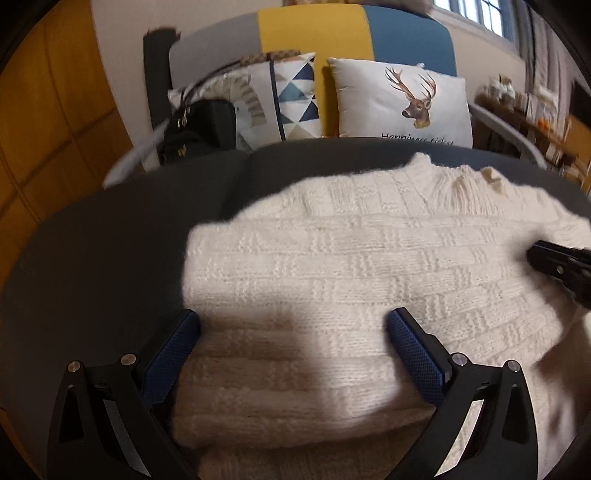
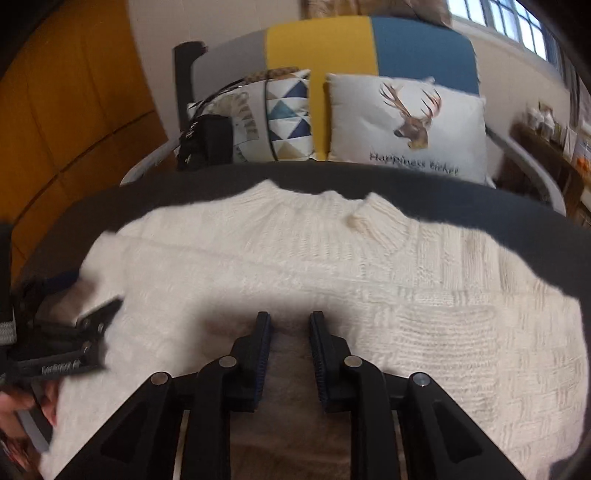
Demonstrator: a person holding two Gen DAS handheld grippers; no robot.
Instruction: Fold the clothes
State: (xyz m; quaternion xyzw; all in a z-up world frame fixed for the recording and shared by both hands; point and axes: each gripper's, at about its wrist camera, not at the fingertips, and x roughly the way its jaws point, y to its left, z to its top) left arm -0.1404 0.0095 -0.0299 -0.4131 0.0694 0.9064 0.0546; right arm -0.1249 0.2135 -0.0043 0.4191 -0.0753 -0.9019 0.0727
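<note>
Sweater lies flat on the dark seat, collar toward the deer pillow. Left gripper hangs over the sweater's near-left part, jaws spread wide, gripping nothing. Right gripper sits over the sweater's near middle, jaws a narrow gap apart, knit showing between them, not pinched.

A home living room. At the far side stands a sofa with grey, yellow and blue back panels, holding a deer-print cushion and a triangle-patterned cushion. A window sits far right, wooden panelling at left.
</note>
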